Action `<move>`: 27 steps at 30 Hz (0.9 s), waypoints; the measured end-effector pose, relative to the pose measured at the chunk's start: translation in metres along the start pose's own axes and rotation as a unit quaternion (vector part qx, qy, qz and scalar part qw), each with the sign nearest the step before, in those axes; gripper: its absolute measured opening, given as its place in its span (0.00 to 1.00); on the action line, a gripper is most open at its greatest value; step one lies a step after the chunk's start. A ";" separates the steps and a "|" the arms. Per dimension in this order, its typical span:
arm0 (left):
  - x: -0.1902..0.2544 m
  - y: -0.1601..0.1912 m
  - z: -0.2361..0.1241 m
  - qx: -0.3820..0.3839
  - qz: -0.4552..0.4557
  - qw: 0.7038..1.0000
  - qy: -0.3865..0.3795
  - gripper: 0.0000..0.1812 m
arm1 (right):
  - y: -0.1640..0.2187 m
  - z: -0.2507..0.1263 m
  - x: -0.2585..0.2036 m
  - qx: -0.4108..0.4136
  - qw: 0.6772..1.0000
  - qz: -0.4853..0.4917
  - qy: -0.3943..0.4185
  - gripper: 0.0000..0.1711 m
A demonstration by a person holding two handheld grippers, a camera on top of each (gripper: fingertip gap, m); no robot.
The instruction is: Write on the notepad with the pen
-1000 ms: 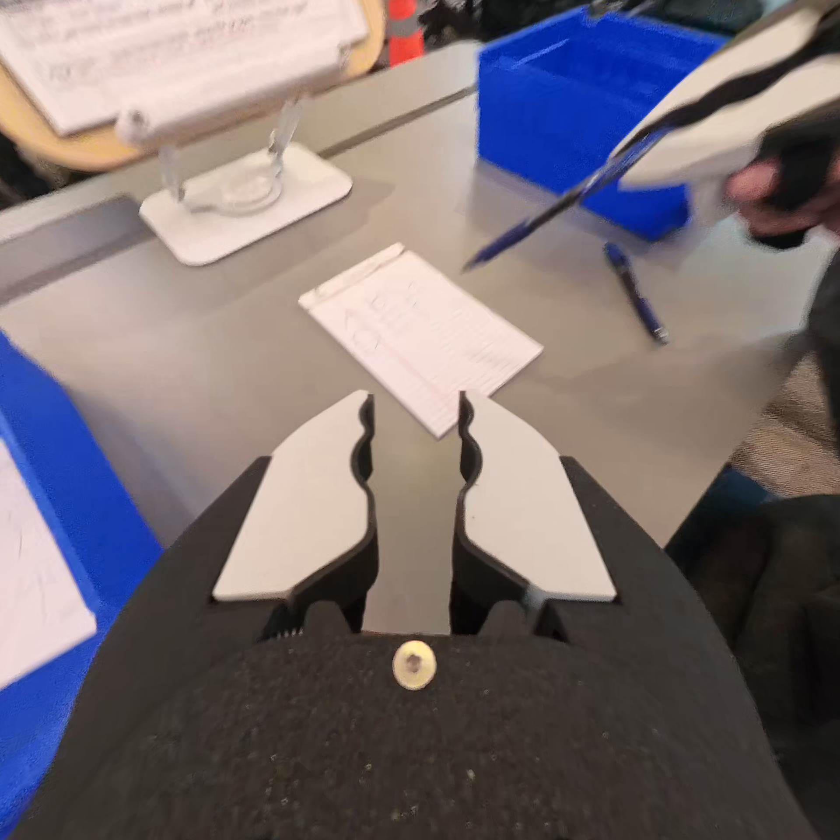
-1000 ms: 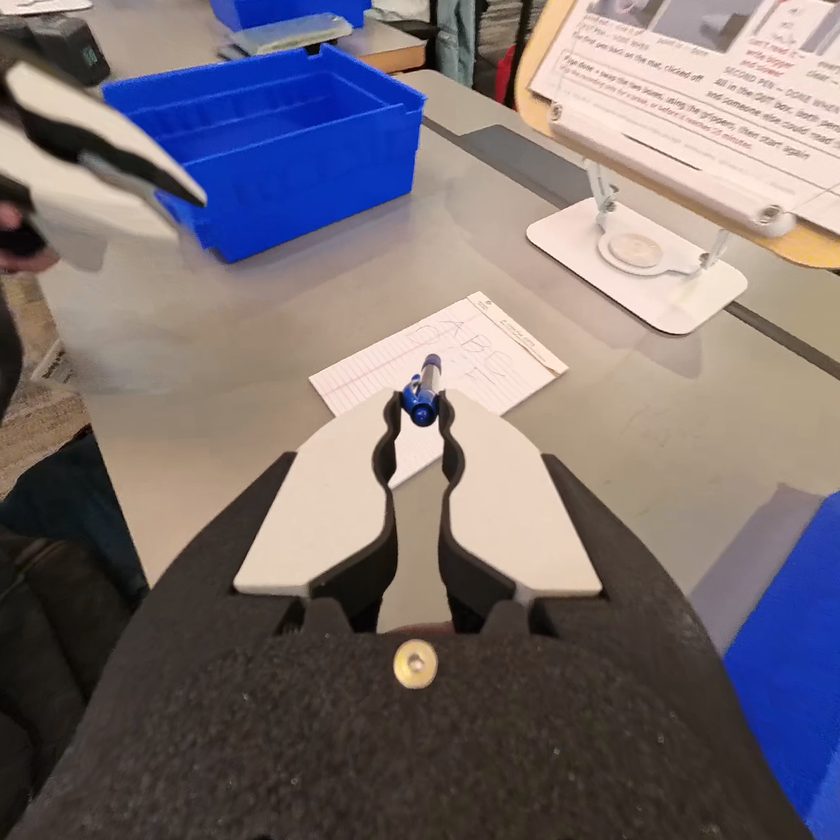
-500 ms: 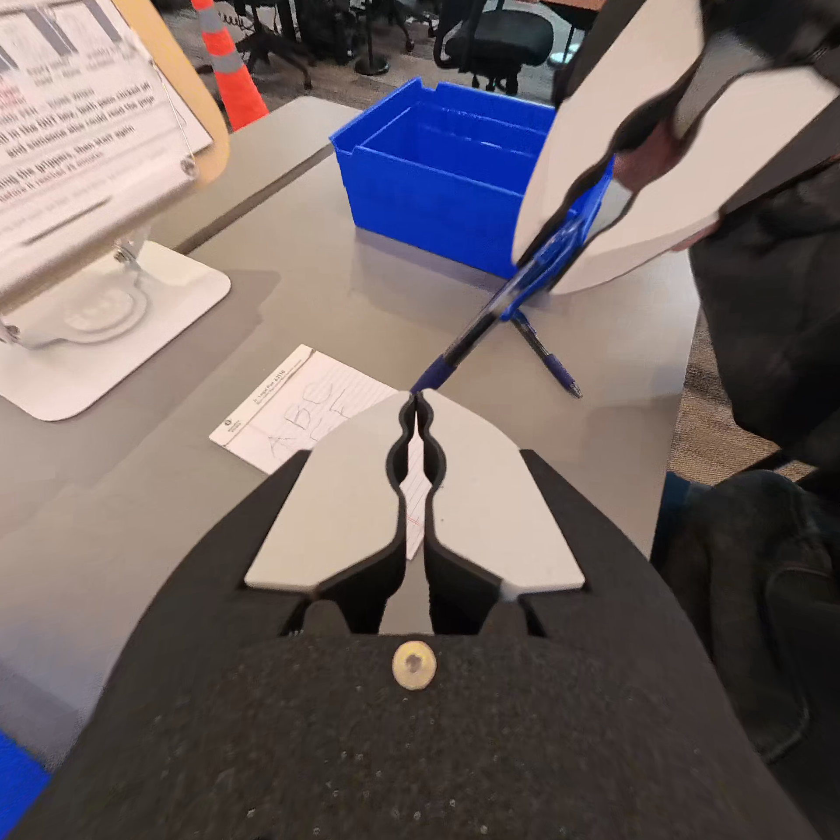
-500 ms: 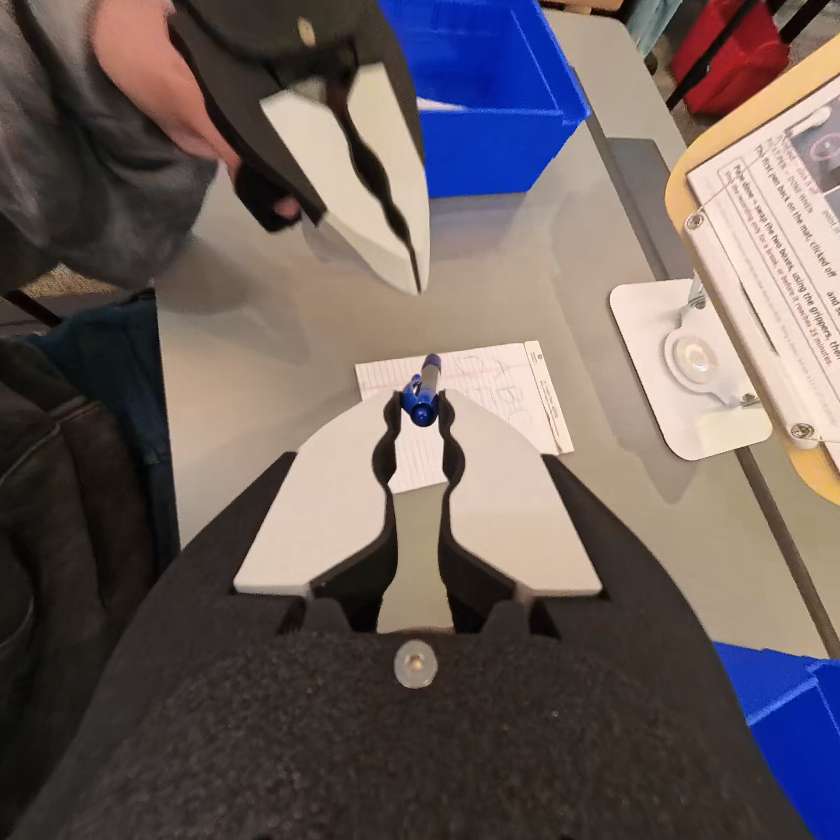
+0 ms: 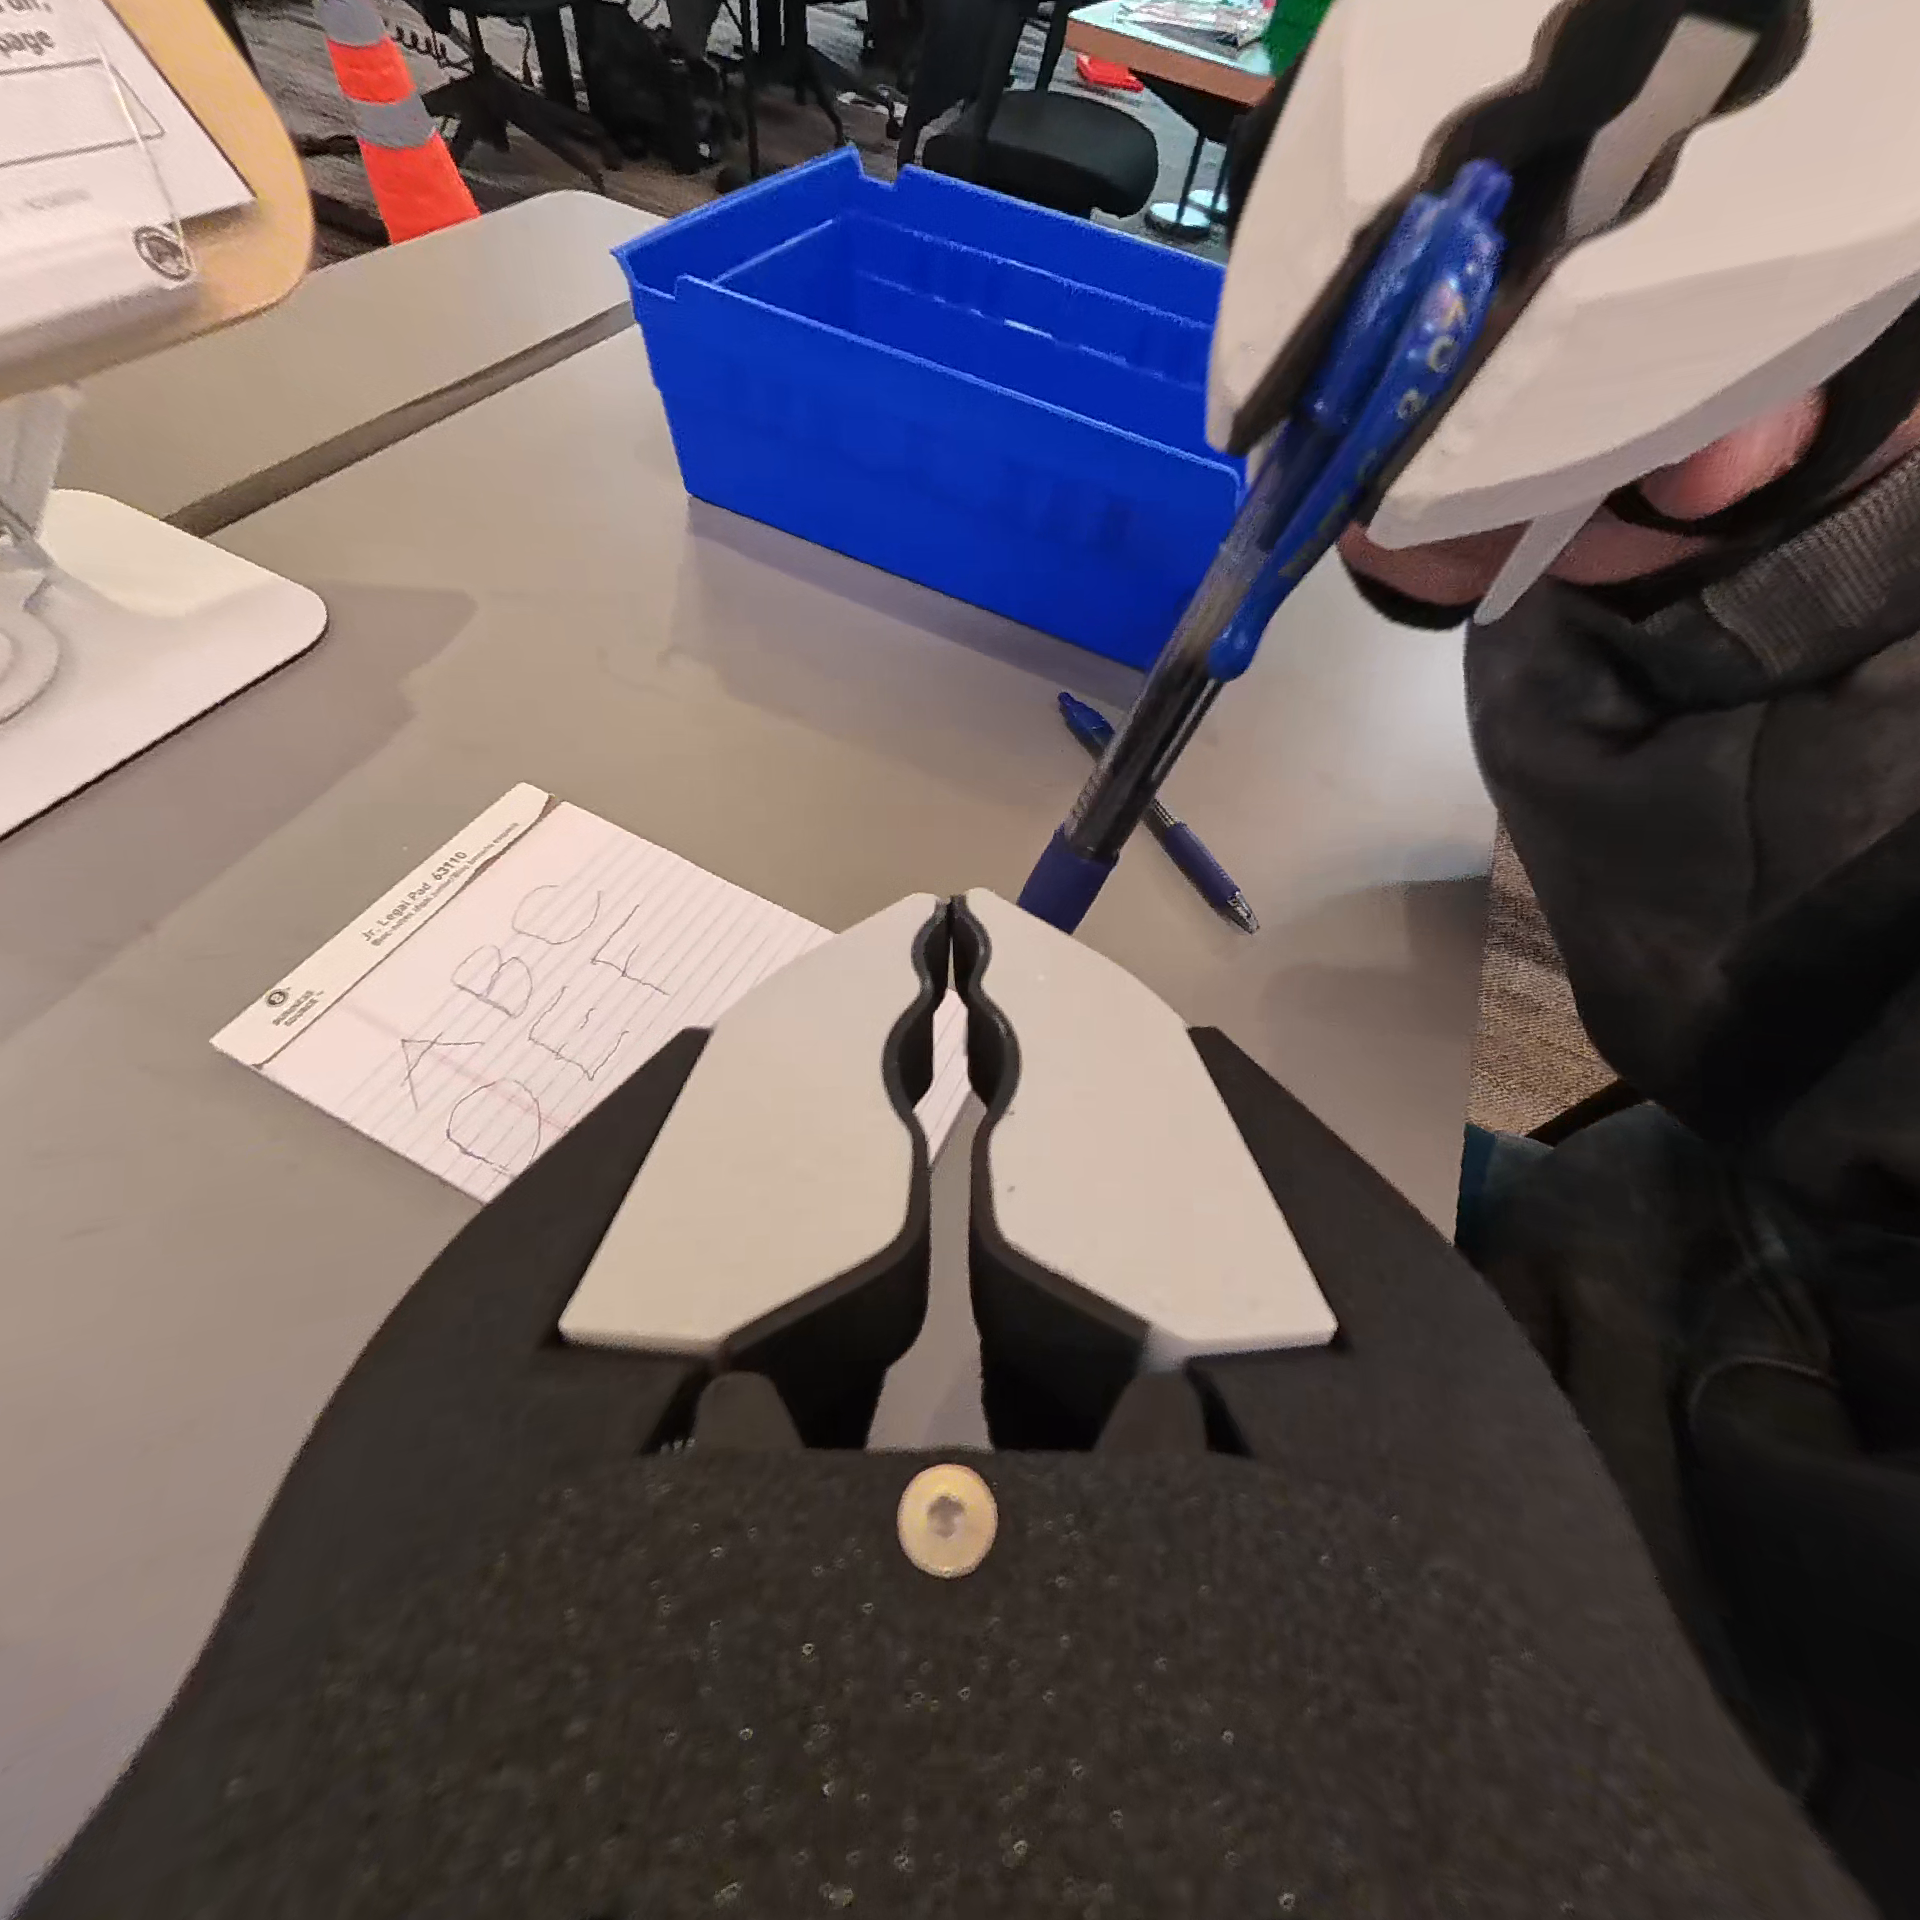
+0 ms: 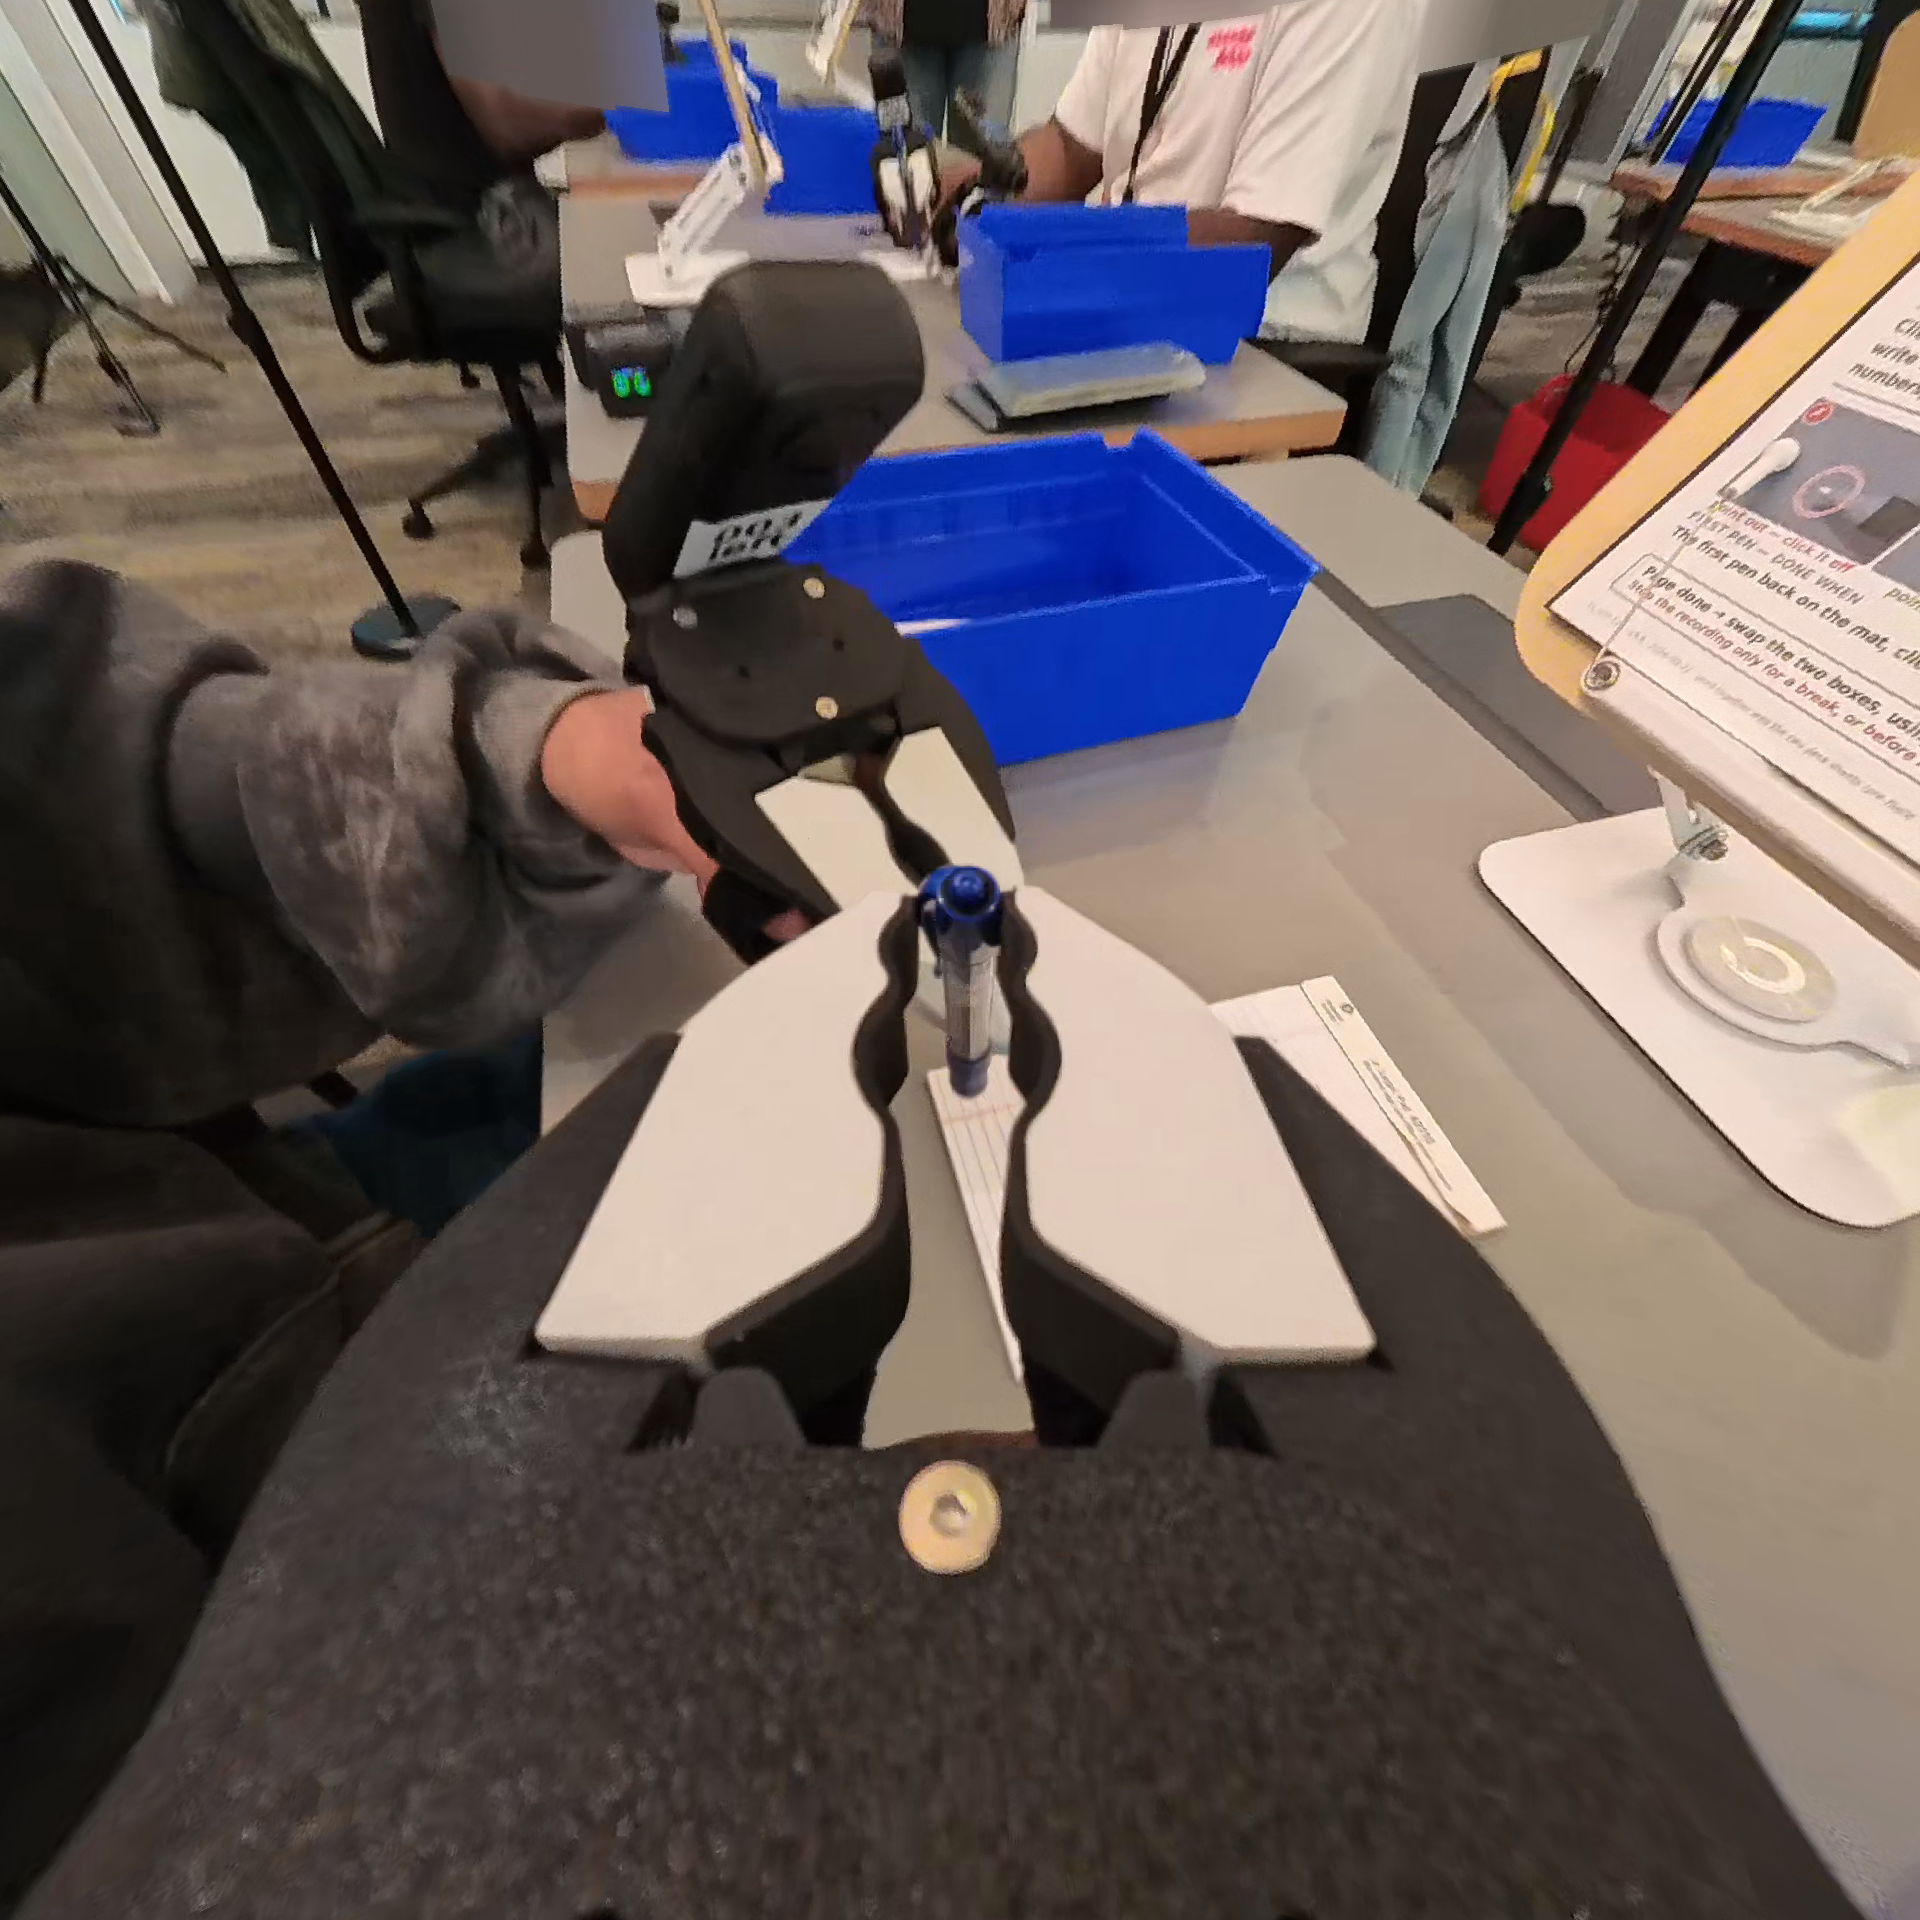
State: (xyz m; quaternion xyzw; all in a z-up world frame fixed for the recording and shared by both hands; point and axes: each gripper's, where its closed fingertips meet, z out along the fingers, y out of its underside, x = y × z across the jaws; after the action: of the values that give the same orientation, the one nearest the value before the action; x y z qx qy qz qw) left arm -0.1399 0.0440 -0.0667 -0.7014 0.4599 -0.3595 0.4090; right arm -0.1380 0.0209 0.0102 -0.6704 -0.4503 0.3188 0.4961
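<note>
Right gripper [image 6: 961, 925] clamps the blue ballpoint pen [image 6: 968, 997] above the white lined notepad [image 5: 540, 997]; left gripper [image 5: 951, 920] closed, empty. Next: lower tip toward six o'clock, below existing letters.

- The left gripper [image 5: 952, 914] has its fingers pressed together, nothing between them, above the notepad [image 5: 520, 997].
- The right gripper [image 5: 1392, 343] grips a blue pen [image 5: 1195, 665], slanting down toward the notepad.
- Another pen [image 5: 1174, 831] lies on the table [image 5: 582, 644], near a blue bin [image 5: 935, 416].
</note>
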 end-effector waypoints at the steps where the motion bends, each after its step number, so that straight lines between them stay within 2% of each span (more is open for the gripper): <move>1: 0.001 0.000 0.001 0.001 0.001 1.000 0.001 0.00 | -0.001 0.001 0.000 0.015 1.000 0.006 -0.001 0.08; 5: 0.005 0.003 0.001 0.003 -0.018 1.000 0.017 0.00 | 0.002 0.004 0.002 0.044 0.999 0.032 0.003 0.08; 8: -0.004 0.000 -0.018 0.003 -0.012 1.000 0.000 0.00 | 0.007 0.002 0.008 0.050 0.997 0.049 0.017 0.08; 11: -0.009 -0.037 -0.052 0.059 -0.013 0.998 0.003 0.00 | 0.019 0.006 0.013 0.028 0.998 0.053 0.032 0.08; 13: 0.002 -0.071 -0.068 0.113 -0.020 0.992 0.049 0.00 | 0.023 0.011 0.011 0.017 0.998 0.052 0.031 0.08; 16: 0.021 -0.098 -0.069 0.132 0.003 0.986 0.099 0.00 | 0.029 0.022 0.005 -0.010 0.999 0.045 0.027 0.08; 21: 0.040 -0.088 -0.040 0.072 0.063 0.986 0.134 0.00 | 0.026 0.032 -0.004 -0.040 0.999 0.028 0.021 0.08; 27: 0.032 -0.067 -0.031 0.037 0.053 0.990 0.127 0.00 | 0.019 0.030 -0.006 -0.038 0.999 0.025 0.021 0.08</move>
State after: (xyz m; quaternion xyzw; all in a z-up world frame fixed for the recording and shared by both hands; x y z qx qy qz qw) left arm -0.1333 0.0227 0.0103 -0.6089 0.5312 -0.4403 0.3913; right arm -0.1605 0.0250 -0.0171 -0.7065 -0.4347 0.2998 0.4713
